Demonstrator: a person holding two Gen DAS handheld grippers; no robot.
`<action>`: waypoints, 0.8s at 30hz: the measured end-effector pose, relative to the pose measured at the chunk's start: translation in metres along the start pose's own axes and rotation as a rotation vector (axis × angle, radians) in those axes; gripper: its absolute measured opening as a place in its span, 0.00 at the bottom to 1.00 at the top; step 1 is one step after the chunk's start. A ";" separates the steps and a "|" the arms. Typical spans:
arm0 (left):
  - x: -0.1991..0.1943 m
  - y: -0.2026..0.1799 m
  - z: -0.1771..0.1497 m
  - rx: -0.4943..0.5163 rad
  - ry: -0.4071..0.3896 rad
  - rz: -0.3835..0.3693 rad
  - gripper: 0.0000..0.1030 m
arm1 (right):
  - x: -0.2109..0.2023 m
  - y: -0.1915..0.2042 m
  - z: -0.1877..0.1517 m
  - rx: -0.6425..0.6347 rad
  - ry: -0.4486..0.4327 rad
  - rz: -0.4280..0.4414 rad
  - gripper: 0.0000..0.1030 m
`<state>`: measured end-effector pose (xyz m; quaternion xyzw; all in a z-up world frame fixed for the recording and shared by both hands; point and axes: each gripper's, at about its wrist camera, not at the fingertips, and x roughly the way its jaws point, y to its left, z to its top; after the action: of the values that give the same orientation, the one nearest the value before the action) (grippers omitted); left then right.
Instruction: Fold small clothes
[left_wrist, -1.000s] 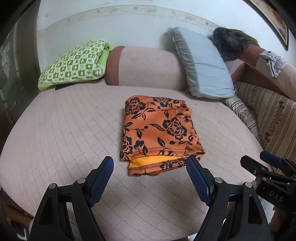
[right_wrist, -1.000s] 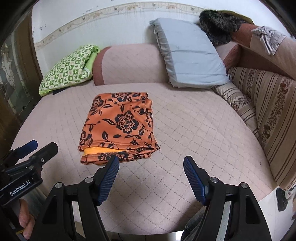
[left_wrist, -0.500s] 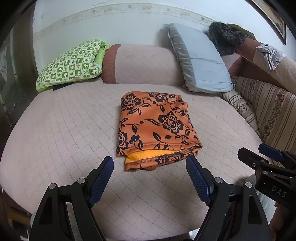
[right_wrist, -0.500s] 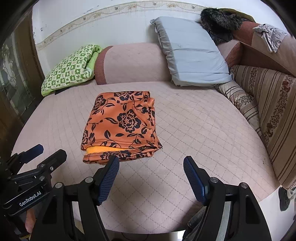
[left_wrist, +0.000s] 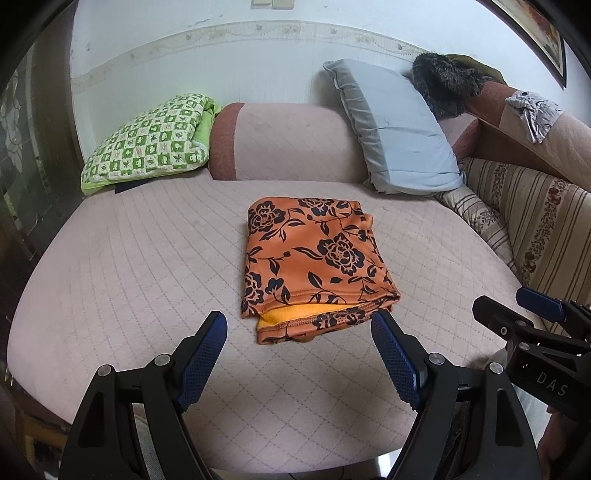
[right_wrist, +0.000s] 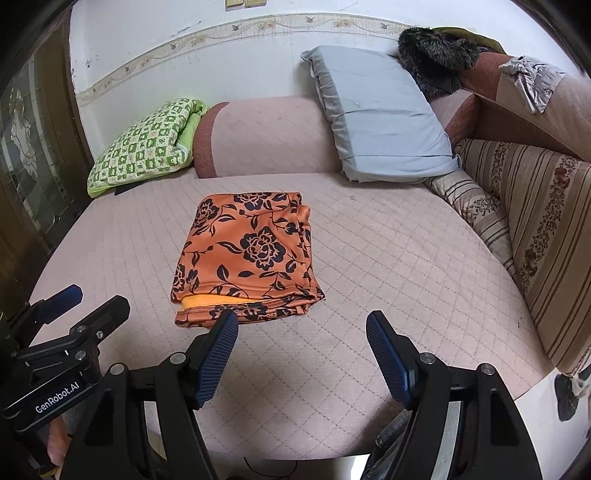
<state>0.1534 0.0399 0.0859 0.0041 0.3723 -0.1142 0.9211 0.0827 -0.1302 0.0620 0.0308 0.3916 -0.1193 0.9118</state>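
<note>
An orange garment with a black flower print (left_wrist: 314, 258) lies folded into a neat rectangle on the pink quilted sofa seat (left_wrist: 129, 266); its yellow lining shows at the near edge. It also shows in the right wrist view (right_wrist: 247, 254). My left gripper (left_wrist: 297, 330) is open and empty, held above the seat just short of the garment's near edge. My right gripper (right_wrist: 301, 328) is open and empty, to the right of the left one, which shows at the left edge of its view (right_wrist: 70, 314).
A green checked cushion (left_wrist: 147, 144) and a grey pillow (left_wrist: 399, 129) lean at the back. A striped cushion (left_wrist: 532, 221) lines the right side. A dark furry item (left_wrist: 443, 81) and a grey cloth (left_wrist: 532, 110) lie on the sofa back.
Both grippers have pulled back and up from the folded garment, so more of the sofa and wall shows. Both stay open. The garment has not moved.
</note>
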 end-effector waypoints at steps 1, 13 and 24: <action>0.000 0.001 0.001 0.003 0.000 -0.003 0.78 | -0.001 0.000 0.000 0.000 -0.001 0.001 0.72; -0.006 -0.003 0.003 0.034 -0.015 -0.018 0.78 | -0.009 -0.007 0.002 0.013 -0.023 -0.013 0.72; 0.000 -0.005 0.003 0.054 -0.004 0.000 0.78 | -0.003 -0.007 -0.001 0.014 -0.009 -0.014 0.72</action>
<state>0.1540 0.0352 0.0883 0.0287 0.3673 -0.1243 0.9213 0.0785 -0.1359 0.0635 0.0338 0.3871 -0.1285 0.9124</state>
